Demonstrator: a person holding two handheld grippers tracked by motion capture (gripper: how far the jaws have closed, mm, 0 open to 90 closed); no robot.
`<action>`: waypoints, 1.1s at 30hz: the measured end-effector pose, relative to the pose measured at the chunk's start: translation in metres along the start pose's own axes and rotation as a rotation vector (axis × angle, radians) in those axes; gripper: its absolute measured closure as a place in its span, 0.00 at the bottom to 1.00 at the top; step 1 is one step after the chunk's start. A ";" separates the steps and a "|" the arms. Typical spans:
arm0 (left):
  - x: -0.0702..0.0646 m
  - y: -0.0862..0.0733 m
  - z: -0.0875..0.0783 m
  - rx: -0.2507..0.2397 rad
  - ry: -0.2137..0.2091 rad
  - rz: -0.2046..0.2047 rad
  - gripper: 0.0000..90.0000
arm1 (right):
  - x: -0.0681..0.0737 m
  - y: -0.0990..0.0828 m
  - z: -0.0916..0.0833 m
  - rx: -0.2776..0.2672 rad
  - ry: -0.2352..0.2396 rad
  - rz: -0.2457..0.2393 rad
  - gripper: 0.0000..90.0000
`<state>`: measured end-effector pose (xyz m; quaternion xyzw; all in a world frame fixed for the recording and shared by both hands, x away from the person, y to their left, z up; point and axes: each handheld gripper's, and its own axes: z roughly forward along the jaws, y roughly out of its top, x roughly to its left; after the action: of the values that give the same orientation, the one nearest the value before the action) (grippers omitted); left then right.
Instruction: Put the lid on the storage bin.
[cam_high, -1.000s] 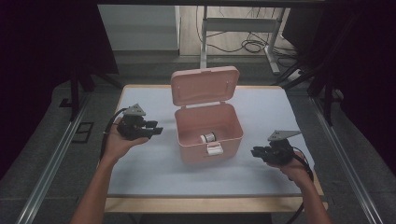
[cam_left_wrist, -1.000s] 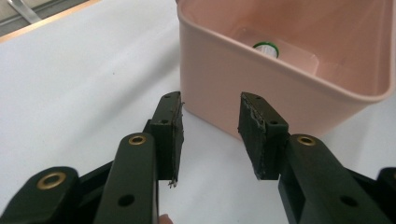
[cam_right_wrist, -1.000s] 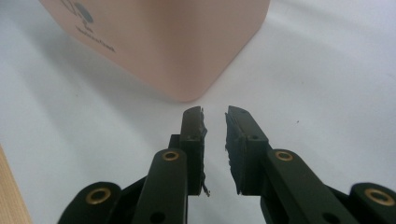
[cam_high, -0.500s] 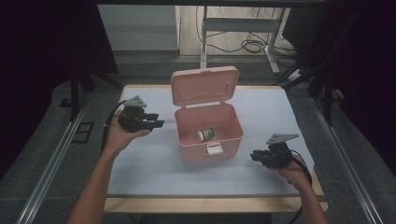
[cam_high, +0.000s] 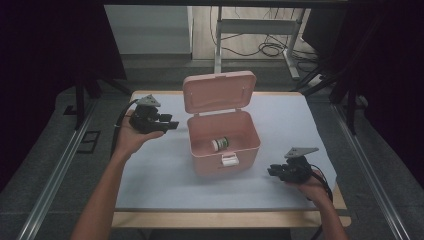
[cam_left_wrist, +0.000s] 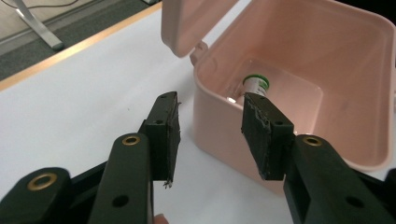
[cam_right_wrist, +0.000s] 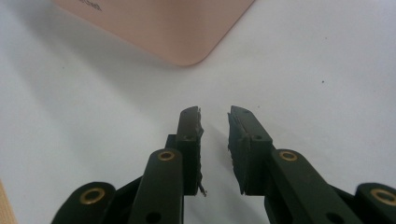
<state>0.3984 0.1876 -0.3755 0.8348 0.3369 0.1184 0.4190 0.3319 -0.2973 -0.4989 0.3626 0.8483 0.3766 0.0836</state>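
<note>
I had the bottle (cam_high: 220, 144) lying in the pink box (cam_high: 248, 131); my left gripper (cam_high: 170, 125), at its nine o'clock, had just been opening, empty. Right gripper (cam_high: 273, 172) sat unclenched at four o'clock. Next, I judged, the lid (cam_high: 218, 92) needed closing.

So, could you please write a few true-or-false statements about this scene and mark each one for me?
1. The lid of the pink plastic box stands open. True.
2. A small white bottle with a green cap lies inside the box. True.
3. The left tool is clamped on the bottle. False: its jaws have just been opening, nothing is between them, and it is held outside the box beside its wall.
4. The right tool is reaching into the box. False: it is over the white table cover, apart from the box, with nothing between its jaws.
5. The box sits on a bare wooden tabletop. False: it sits on the white cover.
</note>
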 end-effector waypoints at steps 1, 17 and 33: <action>0.000 0.002 0.000 -0.003 -0.001 0.000 0.62 | 0.000 -0.001 0.000 0.001 0.000 0.007 0.82; 0.005 0.027 0.004 -0.014 0.008 0.008 0.62 | -0.002 -0.011 0.000 -0.002 0.005 0.028 0.82; 0.010 0.043 0.012 -0.023 0.014 0.013 0.61 | -0.005 -0.017 0.000 -0.002 0.009 0.048 0.82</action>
<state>0.4315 0.1694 -0.3504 0.8313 0.3332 0.1307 0.4252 0.3260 -0.3080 -0.5110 0.3811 0.8394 0.3810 0.0709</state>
